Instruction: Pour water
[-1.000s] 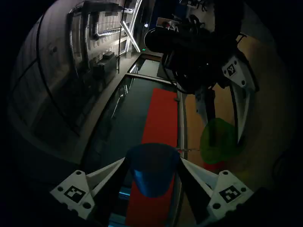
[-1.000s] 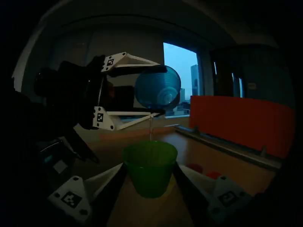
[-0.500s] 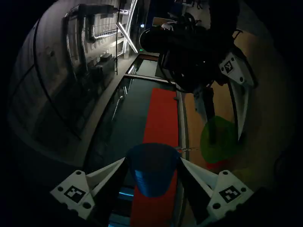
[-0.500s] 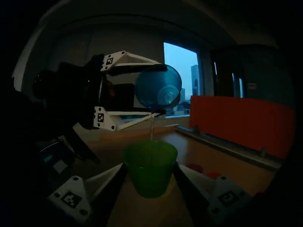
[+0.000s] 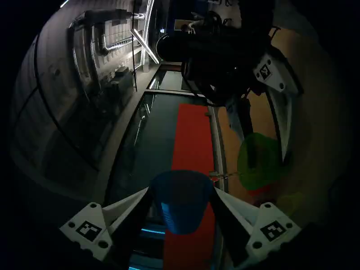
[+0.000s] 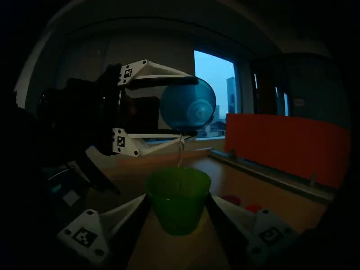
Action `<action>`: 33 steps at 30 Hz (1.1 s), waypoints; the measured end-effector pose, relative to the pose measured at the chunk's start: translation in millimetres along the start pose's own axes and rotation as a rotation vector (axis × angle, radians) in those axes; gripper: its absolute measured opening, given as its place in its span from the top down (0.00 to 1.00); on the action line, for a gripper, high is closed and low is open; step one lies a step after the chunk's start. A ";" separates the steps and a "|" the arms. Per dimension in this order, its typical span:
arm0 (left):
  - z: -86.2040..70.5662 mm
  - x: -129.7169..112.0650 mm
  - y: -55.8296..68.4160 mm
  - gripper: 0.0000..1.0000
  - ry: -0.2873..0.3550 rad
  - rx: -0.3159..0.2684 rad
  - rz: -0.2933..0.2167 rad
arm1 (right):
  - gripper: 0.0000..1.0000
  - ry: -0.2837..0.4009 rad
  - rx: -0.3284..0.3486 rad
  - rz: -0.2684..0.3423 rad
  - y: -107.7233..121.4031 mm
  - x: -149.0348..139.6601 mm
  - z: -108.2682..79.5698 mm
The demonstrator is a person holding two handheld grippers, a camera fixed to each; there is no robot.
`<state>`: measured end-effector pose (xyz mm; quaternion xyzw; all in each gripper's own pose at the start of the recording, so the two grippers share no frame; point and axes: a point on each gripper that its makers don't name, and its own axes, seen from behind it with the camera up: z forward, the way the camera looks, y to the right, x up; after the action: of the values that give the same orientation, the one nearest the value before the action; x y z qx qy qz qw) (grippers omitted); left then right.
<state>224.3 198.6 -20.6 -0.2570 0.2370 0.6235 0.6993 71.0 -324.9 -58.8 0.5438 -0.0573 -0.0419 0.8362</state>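
Observation:
In the right gripper view a green cup (image 6: pixel 178 198) stands upright between my right gripper's (image 6: pixel 178 211) fingers, which are shut on it. Above it my left gripper (image 6: pixel 186 107) holds a blue cup (image 6: pixel 187 107) tipped on its side, mouth toward the camera. A thin stream of water (image 6: pixel 180 153) falls from its rim into the green cup. In the left gripper view the blue cup (image 5: pixel 181 201) sits clamped in my left gripper (image 5: pixel 181 211), and the green cup (image 5: pixel 260 161) shows beyond at right, held by the right gripper (image 5: pixel 265 153) over the wooden table (image 5: pixel 310 135).
An orange partition (image 6: pixel 288 146) runs along the table's far edge on a metal rail. A window (image 6: pixel 215 94) with city buildings lies behind. Two small red things (image 6: pixel 243 203) rest on the table (image 6: pixel 288 202) just right of the green cup. The room is dim.
The blue cup has tipped a little further, its bottom turning more into sight. Water keeps running into the green cup. The right gripper and green cup have stayed put.

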 end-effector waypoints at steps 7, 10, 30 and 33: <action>-1.0 1.5 -4.3 0.14 0.002 0.006 0.030 | 0.01 0.001 -0.001 -0.001 0.2 0.7 0.0; -1.7 2.5 -5.2 0.14 0.003 0.009 0.040 | 0.01 0.000 -0.002 -0.001 0.9 1.0 0.2; -1.7 9.4 -3.8 0.14 0.011 0.023 0.105 | 0.01 0.003 -0.008 0.001 4.4 0.9 0.3; -1.9 9.9 -2.5 0.14 0.012 0.022 0.108 | 0.01 0.004 -0.010 0.001 5.1 1.2 0.3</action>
<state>227.8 204.6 -28.4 -0.2400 0.2616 0.6562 0.6659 72.1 -323.2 -53.9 0.5399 -0.0560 -0.0406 0.8389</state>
